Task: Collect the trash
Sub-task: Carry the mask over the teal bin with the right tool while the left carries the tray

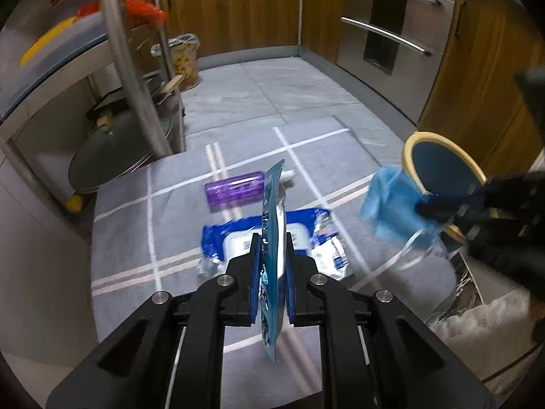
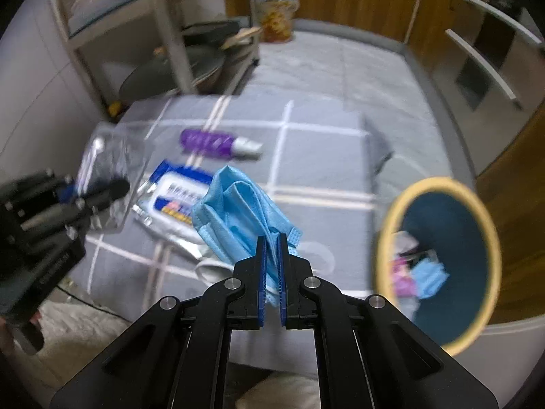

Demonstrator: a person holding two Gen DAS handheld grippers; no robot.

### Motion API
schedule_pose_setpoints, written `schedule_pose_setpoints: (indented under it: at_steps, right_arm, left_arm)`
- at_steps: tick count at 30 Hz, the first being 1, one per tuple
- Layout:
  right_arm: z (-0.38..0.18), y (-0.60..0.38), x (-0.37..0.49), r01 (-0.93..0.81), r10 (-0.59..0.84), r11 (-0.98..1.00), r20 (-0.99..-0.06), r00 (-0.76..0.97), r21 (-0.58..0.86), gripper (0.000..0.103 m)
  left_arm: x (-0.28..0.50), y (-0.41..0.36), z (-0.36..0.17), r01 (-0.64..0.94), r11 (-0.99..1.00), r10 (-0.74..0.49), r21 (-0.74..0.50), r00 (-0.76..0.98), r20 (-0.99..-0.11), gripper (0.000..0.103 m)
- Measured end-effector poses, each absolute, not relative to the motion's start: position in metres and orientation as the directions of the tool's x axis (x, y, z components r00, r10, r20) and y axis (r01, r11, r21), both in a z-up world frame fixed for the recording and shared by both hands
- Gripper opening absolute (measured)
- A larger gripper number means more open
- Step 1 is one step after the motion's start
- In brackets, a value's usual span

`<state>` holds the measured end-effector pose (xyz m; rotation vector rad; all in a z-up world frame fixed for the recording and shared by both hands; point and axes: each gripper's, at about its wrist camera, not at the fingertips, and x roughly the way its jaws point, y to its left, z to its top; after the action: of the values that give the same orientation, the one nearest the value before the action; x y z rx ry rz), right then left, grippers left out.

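Two grippers are each clamped on a piece of trash above a grey mat with pale grid lines. The left gripper has its blue-padded jaws pinched onto a thin, shiny blue foil pouch, which stands on edge between them, its top corner rising toward 12 o'clock and its lower end hanging back past the pads. The right gripper holds a crumpled light-blue pleated face mask by its lower edge; the mask fans out toward 11 o'clock, and a white ear loop trails below it at 8 o'clock. In the left wrist view the same mask shows blurred at 3 o'clock, just in front of a round bin with a cream-yellow rim and dark teal inside. In the right wrist view that bin sits at 4 o'clock, tilted toward the camera, with a blue mask and pink scraps already lying in it. On the mat, beyond the left gripper's fingers at 12 o'clock, lies a flat blue-and-white wet-wipe packet, partly hidden by the pouch, and farther out at 11 o'clock a purple cylindrical bottle with a white cap lies on its side. A metal shelf rack holding a glass pan lid stands at 10 o'clock, and wooden cabinets run along 12 o'clock.
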<state>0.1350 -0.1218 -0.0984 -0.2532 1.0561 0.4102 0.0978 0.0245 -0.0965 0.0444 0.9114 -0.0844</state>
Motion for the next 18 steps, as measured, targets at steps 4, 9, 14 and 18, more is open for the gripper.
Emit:
schedule_pose_setpoints:
  at_steps: [4,9,14,18]
  right_arm:
    - [-0.057,-0.159,0.145,-0.404,0.196,0.914,-0.847,0.495,-0.024,0.007]
    - [-0.059,-0.213,0.155,-0.284,0.159,0.959,-0.829,0.536,0.000,0.007]
    - [-0.069,-0.241,0.166,-0.204,0.167,0.977,-0.835,0.525,0.068,0.007]
    - [-0.075,-0.268,0.171,-0.127,0.140,0.988,-0.840,0.525,0.085,0.007]
  left_arm:
    - [0.104,0.005,-0.091,0.130,0.991,-0.079,0.004,0.620,-0.780,0.012]
    - [0.110,-0.024,-0.090,0.190,0.982,-0.107,0.017,0.621,-0.776,0.012]
    - [0.115,-0.042,-0.094,0.224,0.974,-0.127,0.017,0.611,-0.782,0.012]
    - [0.122,-0.064,-0.098,0.254,0.967,-0.138,0.024,0.601,-0.787,0.012]
